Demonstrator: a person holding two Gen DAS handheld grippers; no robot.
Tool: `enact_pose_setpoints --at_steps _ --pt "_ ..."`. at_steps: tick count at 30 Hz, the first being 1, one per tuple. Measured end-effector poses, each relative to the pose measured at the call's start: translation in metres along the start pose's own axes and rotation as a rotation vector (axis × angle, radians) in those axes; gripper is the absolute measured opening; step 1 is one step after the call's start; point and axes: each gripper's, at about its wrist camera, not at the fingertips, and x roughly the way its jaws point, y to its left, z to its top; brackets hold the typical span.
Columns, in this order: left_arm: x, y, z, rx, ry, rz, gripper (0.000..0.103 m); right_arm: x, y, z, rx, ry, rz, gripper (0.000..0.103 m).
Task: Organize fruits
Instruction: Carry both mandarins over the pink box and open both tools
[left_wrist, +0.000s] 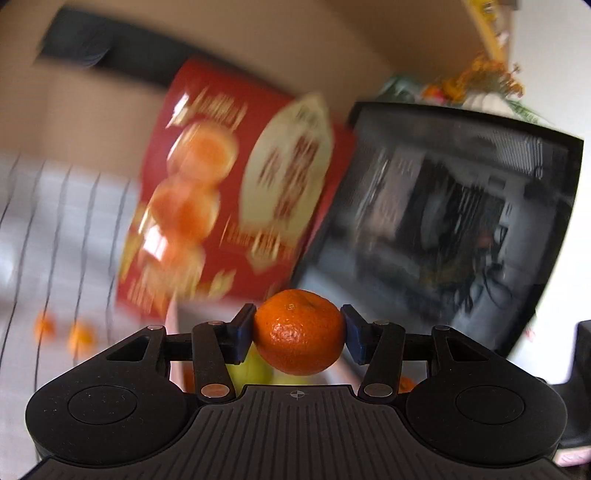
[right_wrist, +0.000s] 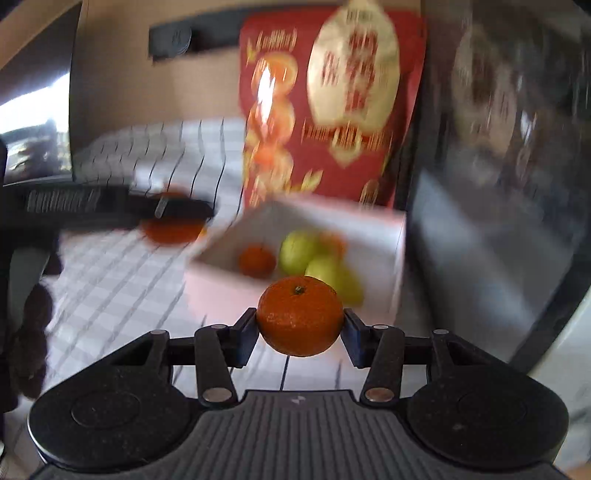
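My left gripper (left_wrist: 299, 329) is shut on a mandarin (left_wrist: 291, 339), its blue pads pressing both sides. The fruit hangs above the edge of a white box, where a green fruit (left_wrist: 255, 369) shows under the fingers. My right gripper (right_wrist: 300, 326) is shut on a second mandarin (right_wrist: 306, 314), held just in front of the white box (right_wrist: 221, 291). That box holds a mandarin (right_wrist: 256, 260) and green pears (right_wrist: 299, 251). In the right wrist view the left gripper appears blurred at the left, carrying its mandarin (right_wrist: 170, 230) over the checked cloth.
A tall red carton (right_wrist: 325, 103) printed with oranges stands behind the white box. A black screen (left_wrist: 461, 221) rises to its right. Two loose mandarins (left_wrist: 79, 336) lie on the checked tablecloth (right_wrist: 118, 280) at the left. Both views are motion-blurred.
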Motion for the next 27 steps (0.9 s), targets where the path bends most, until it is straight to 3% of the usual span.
enact_pose_setpoints --at_steps 2,5,7,10,18,24,26,27 --pt "0.024 0.006 0.007 0.008 -0.017 0.007 0.055 0.005 0.0 0.019 -0.013 -0.04 -0.054 0.048" --pt "0.046 0.028 -0.01 -0.038 -0.061 0.005 0.055 0.024 0.005 0.039 -0.044 -0.055 -0.121 0.048" --pt "0.06 0.034 -0.017 0.001 0.02 0.049 0.055 0.043 0.008 0.043 -0.048 -0.034 -0.141 0.048" --pt "0.069 0.047 -0.024 -0.01 0.062 0.083 0.055 0.068 0.007 0.042 -0.016 0.017 -0.125 0.048" --pt "0.081 0.069 -0.031 -0.12 0.131 0.054 0.055 0.093 0.015 0.026 -0.009 0.067 -0.105 0.048" --pt "0.064 0.069 -0.025 -0.111 0.049 0.086 0.055 0.093 0.017 0.022 -0.013 0.048 -0.079 0.049" --pt "0.056 0.069 -0.02 -0.114 0.018 0.11 0.055 0.089 0.014 0.023 0.011 0.027 -0.04 0.062" --pt "0.053 0.07 -0.018 -0.118 0.009 0.127 0.055 0.087 0.014 0.023 0.021 0.014 -0.031 0.062"
